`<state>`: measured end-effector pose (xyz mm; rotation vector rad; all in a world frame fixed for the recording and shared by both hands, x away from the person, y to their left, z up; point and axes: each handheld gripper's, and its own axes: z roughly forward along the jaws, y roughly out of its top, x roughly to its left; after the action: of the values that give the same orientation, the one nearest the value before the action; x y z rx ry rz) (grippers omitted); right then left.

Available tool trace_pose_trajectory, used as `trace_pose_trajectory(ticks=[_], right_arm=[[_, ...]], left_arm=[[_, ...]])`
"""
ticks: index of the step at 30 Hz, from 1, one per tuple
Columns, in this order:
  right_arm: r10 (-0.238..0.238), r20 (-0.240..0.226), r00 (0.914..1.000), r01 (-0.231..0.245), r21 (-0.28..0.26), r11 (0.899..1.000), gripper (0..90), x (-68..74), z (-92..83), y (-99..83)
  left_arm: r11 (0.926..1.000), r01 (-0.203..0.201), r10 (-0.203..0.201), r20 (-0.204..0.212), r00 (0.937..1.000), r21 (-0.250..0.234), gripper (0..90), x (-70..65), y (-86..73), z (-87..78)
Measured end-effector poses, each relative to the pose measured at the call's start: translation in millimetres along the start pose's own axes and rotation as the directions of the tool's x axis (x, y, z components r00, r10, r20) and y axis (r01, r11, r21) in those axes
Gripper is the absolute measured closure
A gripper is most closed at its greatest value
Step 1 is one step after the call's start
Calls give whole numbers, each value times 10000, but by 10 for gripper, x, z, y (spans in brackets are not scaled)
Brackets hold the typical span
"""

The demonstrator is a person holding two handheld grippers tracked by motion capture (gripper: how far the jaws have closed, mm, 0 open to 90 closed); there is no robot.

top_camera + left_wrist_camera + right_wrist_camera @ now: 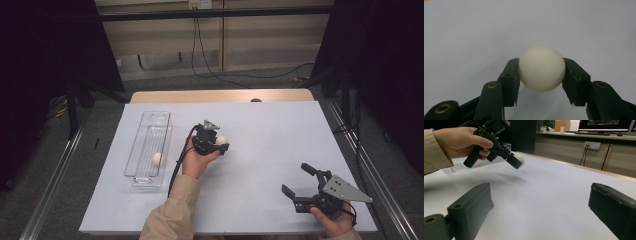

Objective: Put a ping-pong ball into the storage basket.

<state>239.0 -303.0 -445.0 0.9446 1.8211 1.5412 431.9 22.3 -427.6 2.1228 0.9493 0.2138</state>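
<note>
The left gripper (218,146) was clamped on a small, smooth cream-white ball (542,68), its two black pads pressing the ball's opposite sides at the widest part — a hold that kept the round thing from rolling or squirting out. In the right gripper view the ball (519,159) hung clear above the white table sheet (554,202), casting a soft shadow below, so it was being carried rather than rested. Just to the left stood a long, clear plastic tray (148,150) with a second cream-white ball (157,158) lying in it — probably where the carried one was bound. The right gripper (298,182) waited well apart near the table's front edge, jaws spread wide with nothing between them.
</note>
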Motion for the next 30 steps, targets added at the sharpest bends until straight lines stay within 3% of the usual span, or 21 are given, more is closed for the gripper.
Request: trace_pose_trajectory(ticks=[9, 30], right_arm=[[8, -6, 10000, -8, -12, 10000, 44, 6, 2, 0], [-28, -44, 10000, 28, 13, 10000, 44, 15, 9, -3]], left_arm=[[9999, 34, -35, 60, 10000, 115, 510, 34, -15, -60], [9992, 353, -352, 33, 9994, -199, 510, 130, -3, -242]])
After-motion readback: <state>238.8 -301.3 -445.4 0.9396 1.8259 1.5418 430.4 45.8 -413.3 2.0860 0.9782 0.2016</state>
